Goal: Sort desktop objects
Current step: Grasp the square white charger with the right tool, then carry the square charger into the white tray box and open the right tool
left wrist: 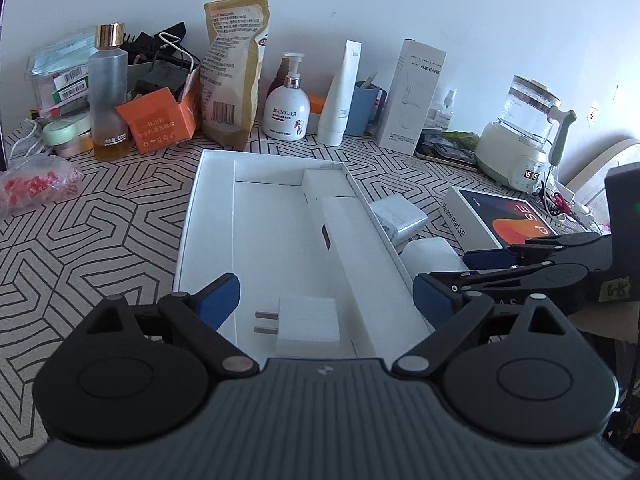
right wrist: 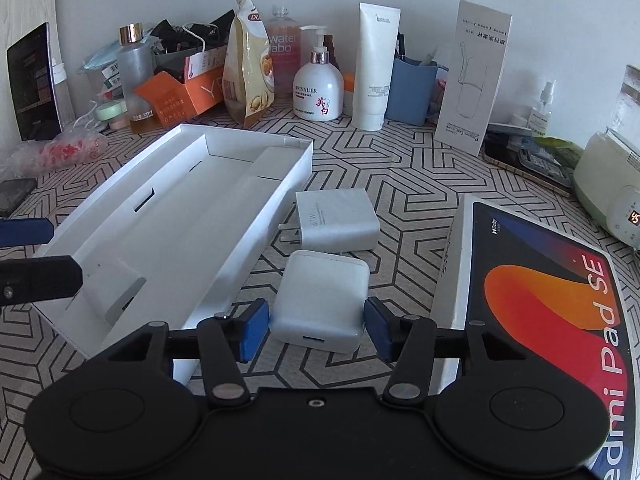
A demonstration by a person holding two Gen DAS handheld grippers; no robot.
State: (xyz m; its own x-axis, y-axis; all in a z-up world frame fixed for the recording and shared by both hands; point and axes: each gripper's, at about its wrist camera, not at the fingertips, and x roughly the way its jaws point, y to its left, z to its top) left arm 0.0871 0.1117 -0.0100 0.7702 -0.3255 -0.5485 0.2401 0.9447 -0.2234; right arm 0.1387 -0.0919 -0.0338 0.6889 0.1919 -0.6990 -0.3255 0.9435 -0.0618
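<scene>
Right wrist view: right gripper [right wrist: 316,330] fingers wide, straddling rounded charger [right wrist: 320,300] beside white tray [right wrist: 224,256]; slip risk, glossy rounded corners. Left gripper [left wrist: 326,300] fingers wide, empty, over tray.

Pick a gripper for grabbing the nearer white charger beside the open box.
Right. The right gripper is open with its fingers either side of the nearer white charger. The left gripper is open over the open box.
</scene>
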